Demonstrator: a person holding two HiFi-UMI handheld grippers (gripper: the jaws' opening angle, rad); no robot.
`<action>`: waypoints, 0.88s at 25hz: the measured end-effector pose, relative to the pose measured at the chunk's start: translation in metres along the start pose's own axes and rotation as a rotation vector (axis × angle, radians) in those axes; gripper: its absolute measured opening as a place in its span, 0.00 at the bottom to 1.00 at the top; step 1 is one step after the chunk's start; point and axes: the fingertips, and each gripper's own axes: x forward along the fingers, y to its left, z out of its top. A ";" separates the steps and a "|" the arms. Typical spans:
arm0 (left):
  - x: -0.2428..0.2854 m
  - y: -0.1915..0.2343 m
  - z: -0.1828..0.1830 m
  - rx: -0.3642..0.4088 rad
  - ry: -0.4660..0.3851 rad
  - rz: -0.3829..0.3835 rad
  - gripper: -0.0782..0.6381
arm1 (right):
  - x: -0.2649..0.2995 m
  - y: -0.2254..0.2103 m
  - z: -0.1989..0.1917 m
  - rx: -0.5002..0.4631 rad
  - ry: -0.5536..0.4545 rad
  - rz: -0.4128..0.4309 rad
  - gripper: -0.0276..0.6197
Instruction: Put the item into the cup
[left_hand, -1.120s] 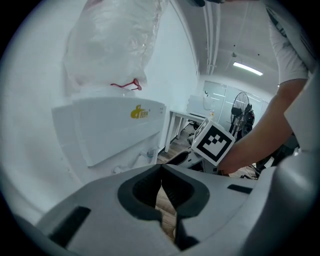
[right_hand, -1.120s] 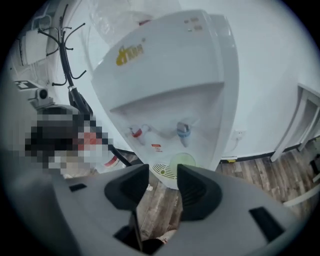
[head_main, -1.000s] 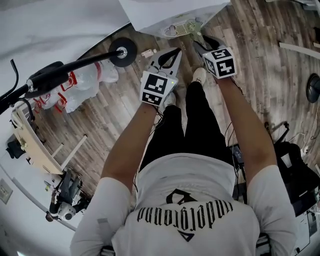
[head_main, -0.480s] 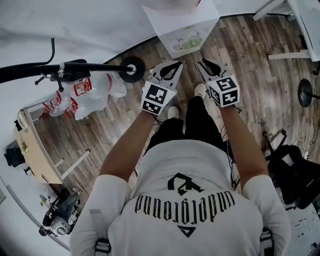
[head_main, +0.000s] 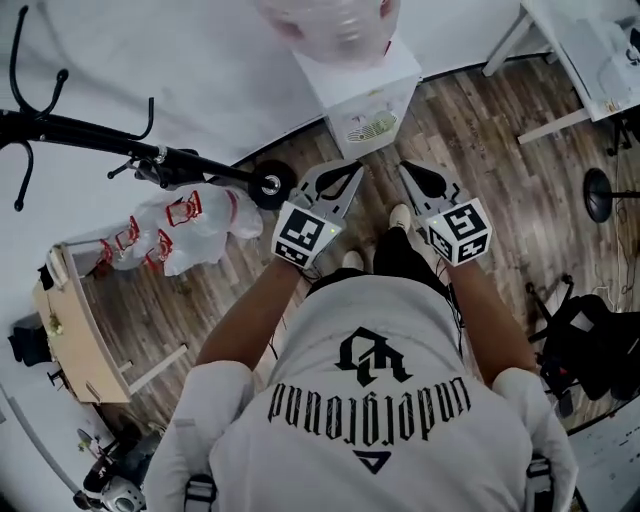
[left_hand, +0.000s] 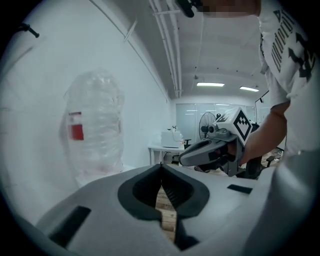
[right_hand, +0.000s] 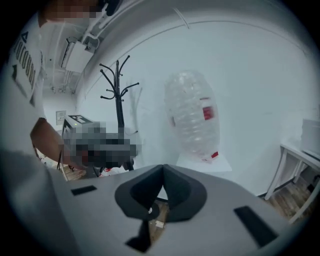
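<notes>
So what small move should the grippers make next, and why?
Probably hold them still and turn the head to search before reaching: no cup or item shows in any view. The left gripper is shut and empty; the right gripper has just been closing on nothing. Both face the clear bottle.

- Floor (head_main: 500, 140): wood-look planks, grey-brown, with visible grain and a low sheen.
- Left hand-held gripper (left_hand: 161, 167): matt grey plastic shell, with darker, ribbed inner faces on the jaws.
- Bag (left_hand: 95, 130): thin clear plastic, crinkled and glossy, with a red print.
- Cabinet (head_main: 365, 95) under the bag: smooth, matt white.
- T-shirt (head_main: 380, 400): soft white cloth with a black print.
- Coat stand (right_hand: 118, 100): smooth and black, metal by the look.
- Frame (head_main: 65, 320) by the wall: pale bare wood.
</notes>
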 end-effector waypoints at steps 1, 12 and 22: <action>-0.009 -0.004 0.007 0.003 -0.014 -0.007 0.12 | -0.006 0.009 0.006 -0.009 -0.012 0.002 0.05; -0.091 -0.045 0.086 0.077 -0.159 0.001 0.12 | -0.085 0.065 0.094 -0.180 -0.206 -0.022 0.05; -0.140 -0.054 0.108 0.037 -0.186 0.011 0.12 | -0.122 0.108 0.099 -0.194 -0.209 -0.056 0.05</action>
